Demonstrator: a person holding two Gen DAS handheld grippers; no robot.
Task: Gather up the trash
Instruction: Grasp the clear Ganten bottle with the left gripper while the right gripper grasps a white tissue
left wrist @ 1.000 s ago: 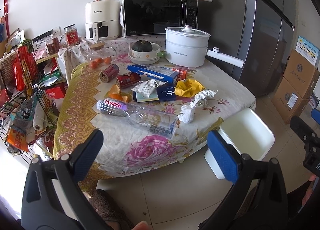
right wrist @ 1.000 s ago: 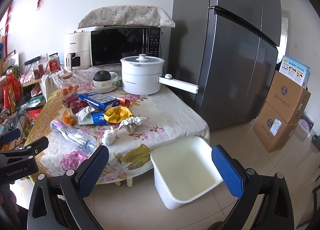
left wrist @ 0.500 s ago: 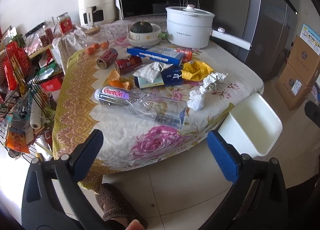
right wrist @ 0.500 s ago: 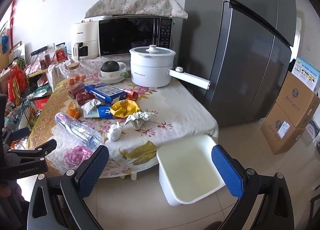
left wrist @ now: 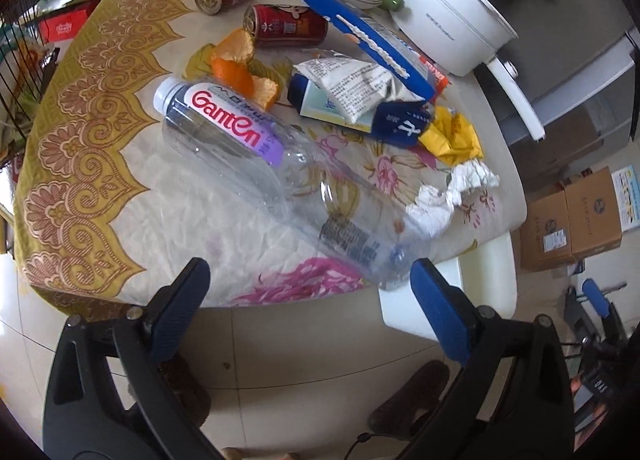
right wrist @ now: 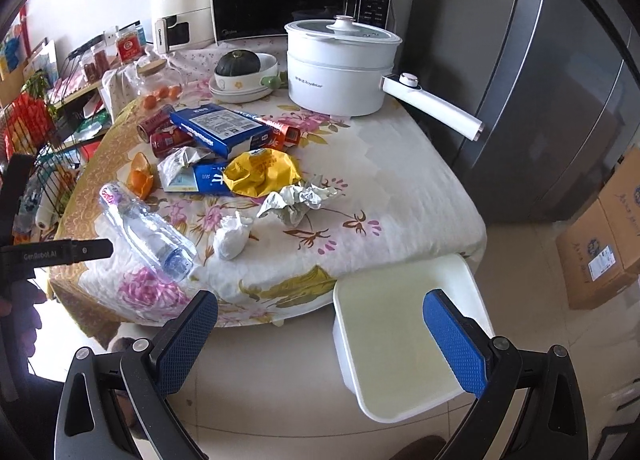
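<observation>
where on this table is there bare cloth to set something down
Free: the cloth right of the crumpled paper, from the pot handle to the front edge above the white bin; also the gold-bordered strip left of the bottle. Crowded: the middle, with cans, blue box and yellow wrapper.

bottle (left wrist: 280,176) on table (right wrist: 400,188), left | tissue (right wrist: 232,238) right of it | bin (right wrist: 400,344) on floor beside table

Black hand-held gripper (left wrist: 310,300), blue textured pads (right wrist: 454,344)

Clear glossy plastic bottle (left wrist: 276,176) on matt floral cloth (left wrist: 168,216), beside crumpled white paper (right wrist: 232,238) and smooth white plastic bin (right wrist: 404,344)
</observation>
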